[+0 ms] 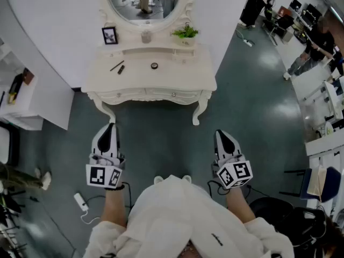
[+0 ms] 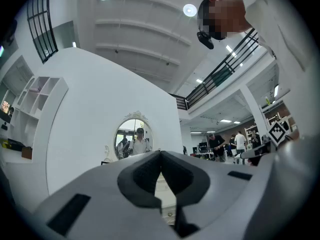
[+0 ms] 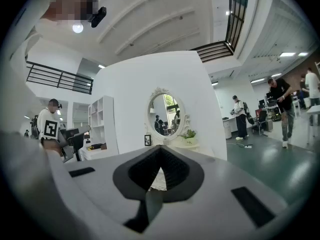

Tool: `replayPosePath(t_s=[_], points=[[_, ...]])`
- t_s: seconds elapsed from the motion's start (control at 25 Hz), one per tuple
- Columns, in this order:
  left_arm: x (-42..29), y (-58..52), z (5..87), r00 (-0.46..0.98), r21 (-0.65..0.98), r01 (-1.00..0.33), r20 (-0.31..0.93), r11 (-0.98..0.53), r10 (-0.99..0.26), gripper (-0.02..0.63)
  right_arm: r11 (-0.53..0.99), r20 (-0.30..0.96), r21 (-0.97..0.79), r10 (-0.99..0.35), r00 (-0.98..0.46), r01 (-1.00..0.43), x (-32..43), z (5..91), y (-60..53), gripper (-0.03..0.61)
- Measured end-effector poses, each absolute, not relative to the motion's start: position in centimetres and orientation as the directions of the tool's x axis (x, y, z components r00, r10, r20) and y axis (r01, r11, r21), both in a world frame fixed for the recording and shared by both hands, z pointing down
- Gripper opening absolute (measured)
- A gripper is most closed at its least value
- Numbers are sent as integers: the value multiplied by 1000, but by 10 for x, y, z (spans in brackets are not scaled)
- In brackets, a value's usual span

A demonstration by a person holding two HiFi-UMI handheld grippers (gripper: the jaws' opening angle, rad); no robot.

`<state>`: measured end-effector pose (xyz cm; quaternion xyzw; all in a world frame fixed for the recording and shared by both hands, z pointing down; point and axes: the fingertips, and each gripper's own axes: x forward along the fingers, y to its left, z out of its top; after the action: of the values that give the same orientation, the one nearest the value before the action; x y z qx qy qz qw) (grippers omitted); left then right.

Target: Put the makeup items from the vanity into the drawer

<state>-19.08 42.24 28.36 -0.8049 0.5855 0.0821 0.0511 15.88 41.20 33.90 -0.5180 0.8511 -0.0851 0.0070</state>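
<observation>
The white vanity [image 1: 199,74] stands ahead against the wall, both front drawers [image 1: 131,95] closed. On its top lie a thin dark pencil [image 1: 116,65], a short dark tube [image 1: 121,69] and a small round compact [image 1: 154,65]. A small jar [image 1: 146,36] stands below the oval mirror [image 1: 144,1]. My left gripper [image 1: 110,127] and right gripper [image 1: 221,134] hover over the floor well short of the vanity, both shut and holding nothing. In the left gripper view the left gripper [image 2: 160,154] points at the mirror [image 2: 133,136]. In the right gripper view the right gripper [image 3: 160,149] faces the vanity's mirror [image 3: 166,115].
A photo frame [image 1: 109,35] and a potted plant [image 1: 186,33] stand on the vanity's raised shelf. A white shelf unit [image 1: 24,98] is at the left. A power strip [image 1: 80,201] with its cable lies on the floor. A black chair [image 1: 290,216] is at the lower right. People [image 1: 314,47] stand by desks at the far right.
</observation>
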Motion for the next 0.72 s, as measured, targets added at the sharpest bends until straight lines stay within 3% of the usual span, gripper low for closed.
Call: replayPosePath(t_s=[0.72], points=[[-210,420,287,307,22,-948,-201,-317,-930,28,449,80,-145,-883,-463,-882,134,342,409,15]])
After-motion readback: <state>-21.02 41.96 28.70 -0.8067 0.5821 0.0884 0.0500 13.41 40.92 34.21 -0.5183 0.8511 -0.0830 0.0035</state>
